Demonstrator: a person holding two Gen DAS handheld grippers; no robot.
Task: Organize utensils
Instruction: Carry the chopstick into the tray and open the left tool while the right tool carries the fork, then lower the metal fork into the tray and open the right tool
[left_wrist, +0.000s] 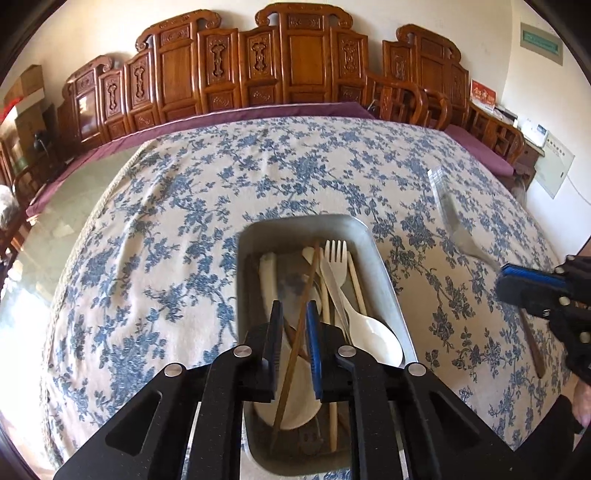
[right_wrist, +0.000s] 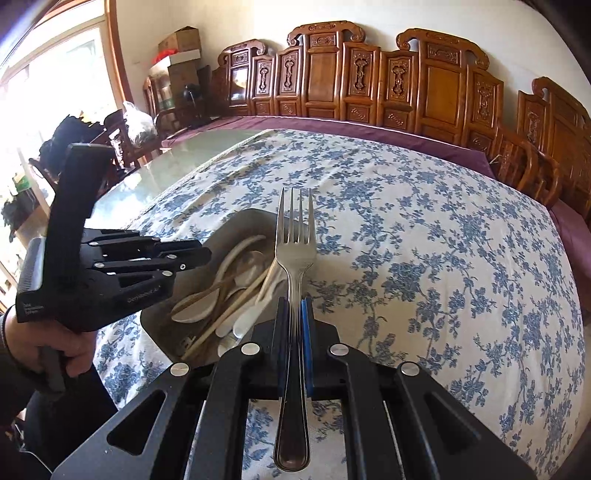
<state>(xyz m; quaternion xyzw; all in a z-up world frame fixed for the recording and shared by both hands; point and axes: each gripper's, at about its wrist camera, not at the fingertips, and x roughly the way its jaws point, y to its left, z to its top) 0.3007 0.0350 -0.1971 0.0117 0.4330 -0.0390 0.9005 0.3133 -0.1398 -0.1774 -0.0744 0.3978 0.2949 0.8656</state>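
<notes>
A metal tray (left_wrist: 373, 236) on the floral tablecloth holds white plastic spoons, a white fork (left_wrist: 336, 258), pale and brown chopsticks. My left gripper (left_wrist: 294, 314) hovers over the tray's near end, jaws slightly apart with a brown chopstick (left_wrist: 299, 332) passing between them; no firm grip shows. My right gripper (right_wrist: 294, 306) is shut on a metal fork (right_wrist: 296, 236), tines pointing forward, held above the cloth just right of the tray (right_wrist: 236, 218). The right gripper also shows at the right edge of the left wrist view (left_wrist: 517, 284), the left gripper in the right wrist view (right_wrist: 199, 254).
The floral tablecloth (left_wrist: 166, 229) covers the table; bare glass tabletop (right_wrist: 155, 173) lies to the left. A brown utensil (left_wrist: 533, 343) lies on the cloth by the right gripper. Carved wooden chairs (left_wrist: 288, 66) line the far side.
</notes>
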